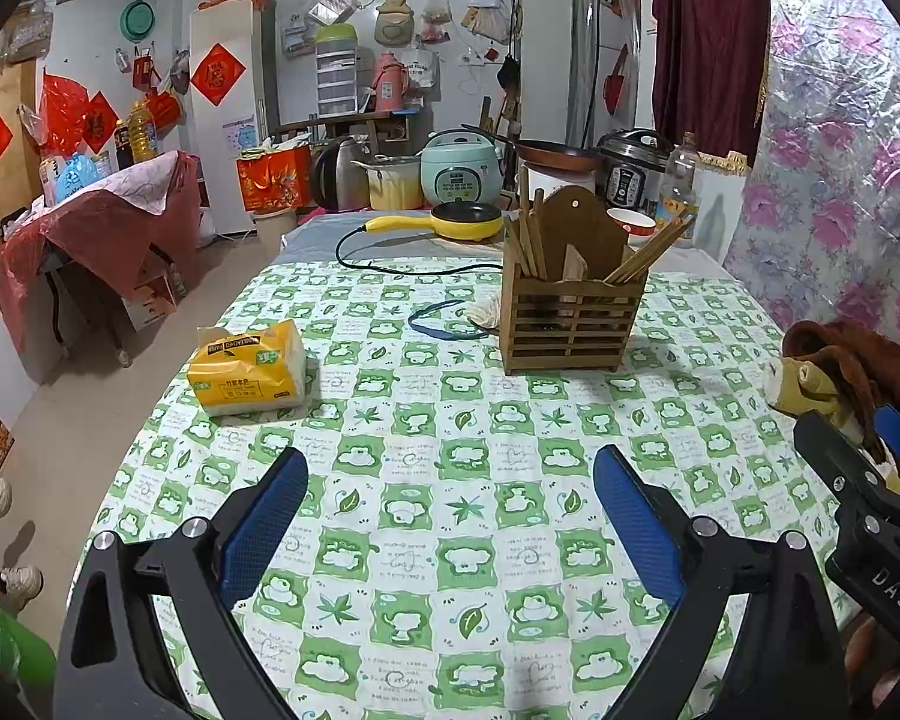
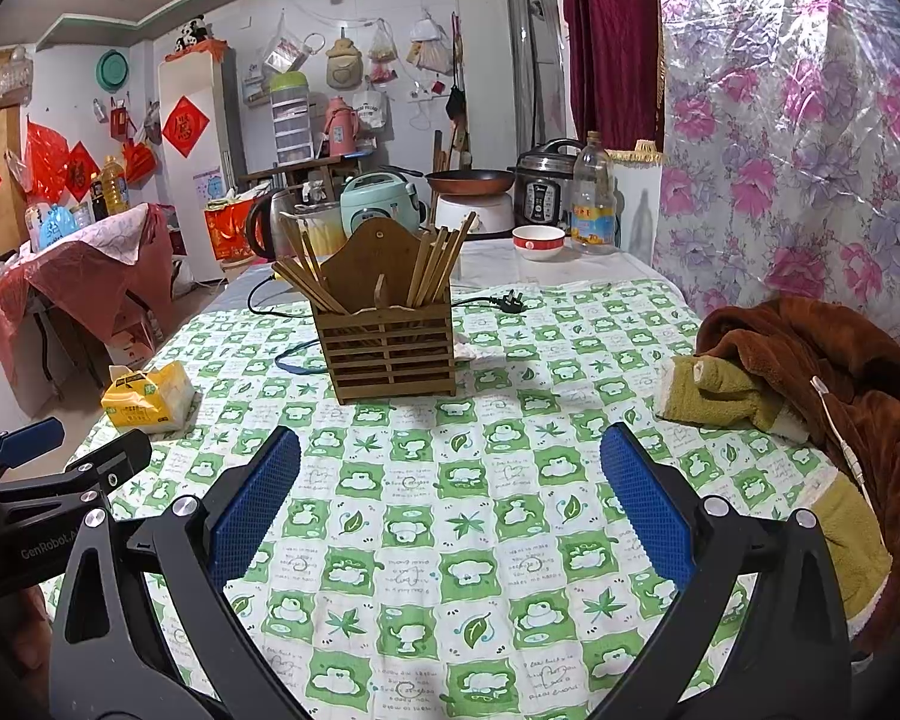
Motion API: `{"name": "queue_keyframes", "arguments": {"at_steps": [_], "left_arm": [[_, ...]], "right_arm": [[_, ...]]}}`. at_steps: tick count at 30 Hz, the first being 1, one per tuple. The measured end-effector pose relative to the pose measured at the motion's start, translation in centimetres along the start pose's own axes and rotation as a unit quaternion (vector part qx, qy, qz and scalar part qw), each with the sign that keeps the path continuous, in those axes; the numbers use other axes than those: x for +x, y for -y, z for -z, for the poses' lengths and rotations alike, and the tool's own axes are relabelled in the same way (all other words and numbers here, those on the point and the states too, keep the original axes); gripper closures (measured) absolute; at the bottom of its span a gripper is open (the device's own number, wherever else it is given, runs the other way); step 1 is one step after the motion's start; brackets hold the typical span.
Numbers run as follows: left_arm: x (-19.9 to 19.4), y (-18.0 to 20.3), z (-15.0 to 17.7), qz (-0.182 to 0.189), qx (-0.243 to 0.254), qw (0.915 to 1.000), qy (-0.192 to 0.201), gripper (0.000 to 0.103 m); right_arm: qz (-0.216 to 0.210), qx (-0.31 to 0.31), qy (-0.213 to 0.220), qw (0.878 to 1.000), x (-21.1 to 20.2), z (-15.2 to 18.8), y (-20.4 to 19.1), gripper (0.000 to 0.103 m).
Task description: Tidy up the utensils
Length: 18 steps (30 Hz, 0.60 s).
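Note:
A slatted wooden utensil holder [image 1: 570,315] stands upright on the green-and-white checked tablecloth [image 1: 450,450], with wooden chopsticks [image 1: 648,255] leaning in its left and right compartments. It also shows in the right wrist view [image 2: 390,348], with chopsticks [image 2: 435,267] fanned out. My left gripper [image 1: 450,468] is open and empty, well short of the holder. My right gripper [image 2: 450,450] is open and empty, also short of it. The right gripper shows at the right edge of the left wrist view [image 1: 858,450].
A yellow tissue pack [image 1: 249,369] lies left of the holder. A brown and olive garment [image 2: 810,396] is heaped at the table's right edge. A blue band [image 1: 444,324], a black power cord [image 1: 390,267], a yellow pan [image 1: 450,222], a bowl [image 2: 538,241] and cookers sit behind.

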State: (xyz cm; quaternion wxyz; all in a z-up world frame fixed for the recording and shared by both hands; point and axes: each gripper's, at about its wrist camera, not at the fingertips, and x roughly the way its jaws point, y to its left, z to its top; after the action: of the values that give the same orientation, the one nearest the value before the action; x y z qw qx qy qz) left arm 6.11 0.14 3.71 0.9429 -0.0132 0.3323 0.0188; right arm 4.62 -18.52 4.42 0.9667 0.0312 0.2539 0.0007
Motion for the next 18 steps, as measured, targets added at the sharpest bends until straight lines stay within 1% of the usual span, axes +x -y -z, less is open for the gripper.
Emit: {"name": "queue_keyframes", "arguments": {"at_steps": [18], "left_arm": [[-0.03, -0.03, 0.06, 0.001, 0.001, 1.0, 0.0, 0.009]], "right_arm": [[0.0, 0.001, -0.003, 1.0, 0.0, 0.15, 0.08, 0.006]]}}
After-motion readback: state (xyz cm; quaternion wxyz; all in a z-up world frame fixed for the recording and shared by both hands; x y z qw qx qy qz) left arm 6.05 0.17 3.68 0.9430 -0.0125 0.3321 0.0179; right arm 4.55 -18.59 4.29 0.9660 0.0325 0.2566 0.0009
